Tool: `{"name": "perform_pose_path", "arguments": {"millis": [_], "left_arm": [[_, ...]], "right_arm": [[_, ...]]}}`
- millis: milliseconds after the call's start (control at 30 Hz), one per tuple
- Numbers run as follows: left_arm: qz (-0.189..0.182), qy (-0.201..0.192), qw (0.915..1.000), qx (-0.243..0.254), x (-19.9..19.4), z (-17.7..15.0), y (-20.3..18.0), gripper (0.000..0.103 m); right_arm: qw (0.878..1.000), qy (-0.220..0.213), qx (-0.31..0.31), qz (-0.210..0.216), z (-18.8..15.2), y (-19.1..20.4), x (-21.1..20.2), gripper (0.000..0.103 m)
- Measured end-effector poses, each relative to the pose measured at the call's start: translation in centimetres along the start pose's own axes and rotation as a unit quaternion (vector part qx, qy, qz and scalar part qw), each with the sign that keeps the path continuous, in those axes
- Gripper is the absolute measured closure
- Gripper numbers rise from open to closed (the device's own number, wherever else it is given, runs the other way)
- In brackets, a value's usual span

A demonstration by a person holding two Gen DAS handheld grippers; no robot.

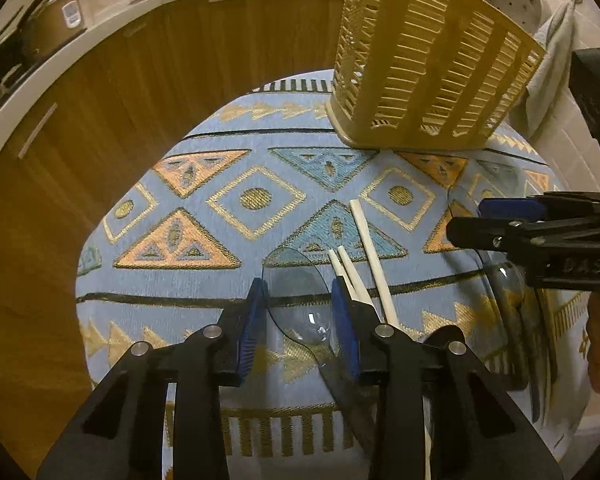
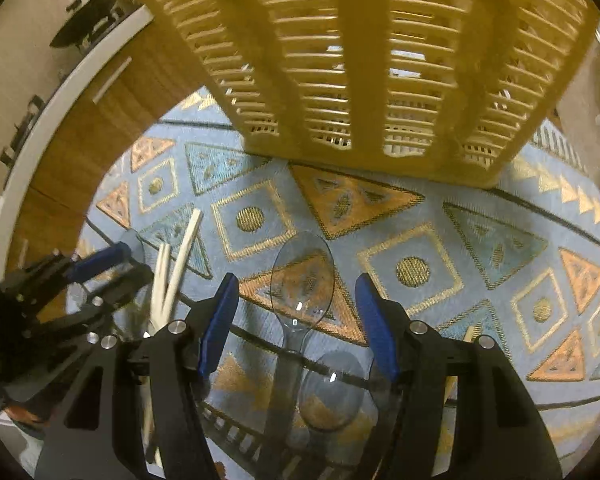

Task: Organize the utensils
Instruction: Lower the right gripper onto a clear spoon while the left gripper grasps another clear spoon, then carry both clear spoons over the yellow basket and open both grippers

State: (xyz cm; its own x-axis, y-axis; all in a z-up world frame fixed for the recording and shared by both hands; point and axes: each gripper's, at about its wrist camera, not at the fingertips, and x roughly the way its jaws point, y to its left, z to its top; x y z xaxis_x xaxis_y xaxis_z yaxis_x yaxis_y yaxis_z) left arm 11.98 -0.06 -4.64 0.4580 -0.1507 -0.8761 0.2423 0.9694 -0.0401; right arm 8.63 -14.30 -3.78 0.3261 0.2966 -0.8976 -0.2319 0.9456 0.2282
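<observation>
Patterned cloth (image 1: 220, 200) under me; my left gripper (image 1: 300, 300) pinches a clear spoon (image 1: 300, 300) across its bowl, long axis along my fingers, bowl pointing away toward the slatted basket (image 1: 428, 64); my right gripper (image 2: 296, 300) stands wide, straddling another clear spoon (image 2: 302, 280), untouched, bowl toward basket; white chopsticks (image 1: 368, 248) just beside.

Clear glossy plastic spoon (image 1: 300, 300), matt white chopsticks (image 1: 370, 256), slatted beige plastic basket (image 1: 428, 68), rough woven cloth (image 1: 204, 248), wood-grain cabinets (image 1: 112, 92).

Patterned blue tablecloth (image 1: 236, 152), beige slatted caddy (image 1: 428, 64), clear spoons (image 2: 300, 280), white chopsticks (image 1: 370, 248)
</observation>
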Motion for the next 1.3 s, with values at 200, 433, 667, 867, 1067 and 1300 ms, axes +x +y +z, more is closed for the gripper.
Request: {"name": "perform_pose_path", "arguments": {"millis": [200, 433, 667, 867, 1067, 1300], "left_arm": [[-0.003, 0.009, 0.9997, 0.021, -0.1, 0.1, 1.0, 0.07], [0.017, 0.034, 0.9984, 0.042, 0.0, 0.1, 0.2, 0.058], [0.027, 0.028, 0.9982, 0.046, 0.0, 0.1, -0.8, 0.07], [-0.014, -0.048, 0.9988, 0.003, -2.3, -0.4, 0.0, 0.071], [-0.042, -0.142, 0.9887, -0.022, -6.0, -0.2, 0.2, 0.072], [-0.043, -0.265, 0.9629, -0.024, -11.0, 0.5, -2.0, 0.072]], "right_arm": [[0.999, 0.018, -0.025, -0.041, -0.2, 1.8, 1.2, 0.049], [0.994, 0.045, -0.036, -0.089, 0.8, 3.5, 2.5, 0.051], [0.996, 0.032, -0.033, -0.082, 0.7, 3.9, 2.7, 0.073], [0.998, -0.047, -0.039, -0.012, -0.7, 2.5, -0.2, 0.074], [0.979, -0.192, -0.053, 0.045, -3.0, 1.5, -4.1, 0.074], [0.947, -0.312, -0.067, 0.046, -4.1, 1.7, -9.6, 0.074]]}}
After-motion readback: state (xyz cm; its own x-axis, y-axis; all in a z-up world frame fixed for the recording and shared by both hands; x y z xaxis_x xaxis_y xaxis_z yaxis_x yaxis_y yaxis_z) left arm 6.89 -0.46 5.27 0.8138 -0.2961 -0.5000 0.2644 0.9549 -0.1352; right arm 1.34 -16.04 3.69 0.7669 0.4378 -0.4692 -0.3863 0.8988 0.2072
